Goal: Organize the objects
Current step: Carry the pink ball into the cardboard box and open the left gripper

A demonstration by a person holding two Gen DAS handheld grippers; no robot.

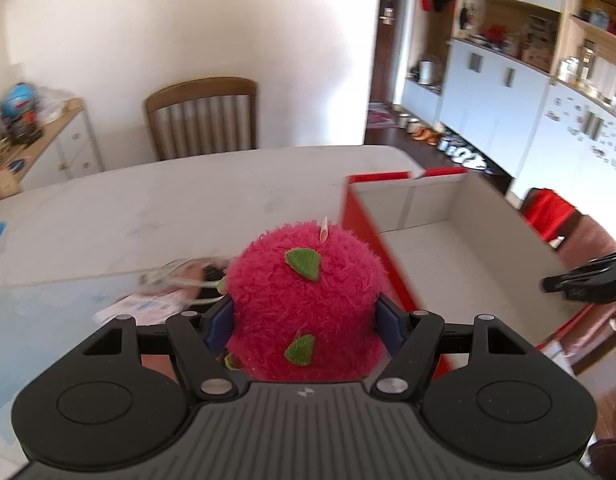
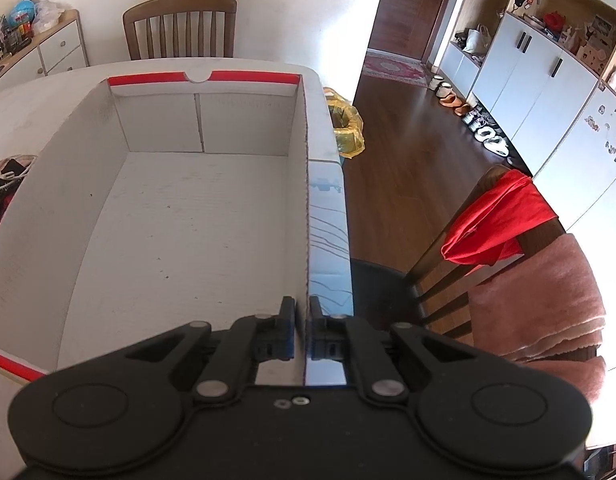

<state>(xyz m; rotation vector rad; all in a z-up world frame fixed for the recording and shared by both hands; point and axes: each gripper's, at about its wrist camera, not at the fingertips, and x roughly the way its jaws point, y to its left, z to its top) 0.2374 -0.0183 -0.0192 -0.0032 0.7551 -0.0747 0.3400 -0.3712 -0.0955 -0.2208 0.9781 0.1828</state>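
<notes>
A fuzzy pink plush ball (image 1: 303,292) with green felt leaves fills my left gripper (image 1: 303,320), whose blue pads press its two sides; it hangs above the table just left of the box. The cardboard box (image 1: 440,240), red outside and white inside, stands open on the table's right part and holds nothing. My right gripper (image 2: 302,320) is shut on the box's right wall (image 2: 305,208), pinching the thin cardboard edge between its pads. In the left wrist view the right gripper (image 1: 584,280) shows as a dark shape at the box's right side.
A tangle of white cable and a dark item (image 1: 187,276) lie with papers on the table left of the box. A wooden chair (image 1: 201,118) stands behind the white table (image 1: 147,208). A chair with red cloth (image 2: 496,220) and pink towel stands right of the table edge.
</notes>
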